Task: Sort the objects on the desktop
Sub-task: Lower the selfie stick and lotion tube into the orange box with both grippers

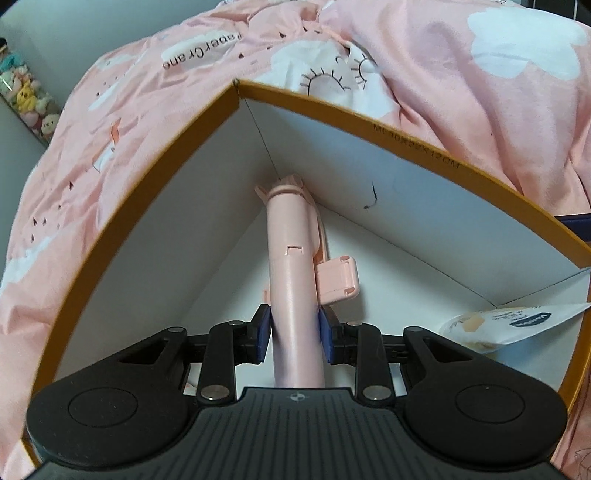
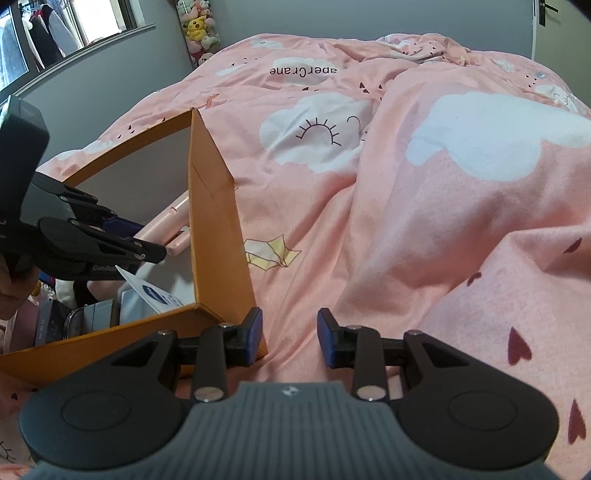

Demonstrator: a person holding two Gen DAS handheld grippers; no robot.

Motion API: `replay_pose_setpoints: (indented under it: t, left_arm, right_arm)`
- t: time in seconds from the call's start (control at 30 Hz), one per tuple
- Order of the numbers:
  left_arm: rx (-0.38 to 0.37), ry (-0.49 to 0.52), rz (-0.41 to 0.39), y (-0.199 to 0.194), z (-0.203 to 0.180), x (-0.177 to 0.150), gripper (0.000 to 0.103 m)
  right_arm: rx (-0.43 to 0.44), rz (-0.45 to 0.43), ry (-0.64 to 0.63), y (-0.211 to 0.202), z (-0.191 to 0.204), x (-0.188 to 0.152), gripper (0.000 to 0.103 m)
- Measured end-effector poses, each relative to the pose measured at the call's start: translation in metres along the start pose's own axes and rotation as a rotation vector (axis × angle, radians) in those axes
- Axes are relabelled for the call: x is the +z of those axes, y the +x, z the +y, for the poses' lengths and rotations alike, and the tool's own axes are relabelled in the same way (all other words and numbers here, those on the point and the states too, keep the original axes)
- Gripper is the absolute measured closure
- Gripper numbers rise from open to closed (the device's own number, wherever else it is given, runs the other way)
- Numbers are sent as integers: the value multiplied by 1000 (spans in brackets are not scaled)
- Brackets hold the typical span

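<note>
A pink folding selfie stick (image 1: 291, 236) leans inside an orange box with white inner walls (image 1: 406, 136), its far end in the box's corner. My left gripper (image 1: 294, 332) is shut on the stick's shaft, both blue pads against it. The right wrist view shows the same box (image 2: 214, 221) from outside, with the left gripper (image 2: 147, 243) reaching in and the stick (image 2: 162, 225) beyond it. My right gripper (image 2: 290, 339) is open with nothing between its fingers, over the bedspread just right of the box's near corner.
A white sachet with a blue logo (image 1: 517, 325) lies in the box at the right. The box sits on a rumpled pink bedspread with clouds (image 2: 406, 184). Dark items (image 2: 85, 317) fill the box's near end. Plush toys (image 2: 199, 29) hang on the grey wall.
</note>
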State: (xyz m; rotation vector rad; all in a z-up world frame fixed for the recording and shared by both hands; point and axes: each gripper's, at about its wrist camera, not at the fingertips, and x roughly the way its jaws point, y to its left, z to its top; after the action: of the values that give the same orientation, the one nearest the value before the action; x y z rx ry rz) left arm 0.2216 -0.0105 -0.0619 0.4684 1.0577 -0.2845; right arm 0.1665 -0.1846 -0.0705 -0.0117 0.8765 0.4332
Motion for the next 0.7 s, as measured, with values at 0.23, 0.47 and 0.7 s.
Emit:
replay_pose_setpoints:
  t: [0.23,0.47,0.7]
  left_arm:
    - [-32,-52,46,12,5,-10,71]
    - [-34,-72,44,4,12,-17,58]
    - [-43,-103,18,-11,18,-26,46]
  right_arm:
    - [-1,0,-1,0,0,0,68]
    - [-1,0,-3,0,0,0,67]
    - [-10,-20,-16,-5,4,2,67]
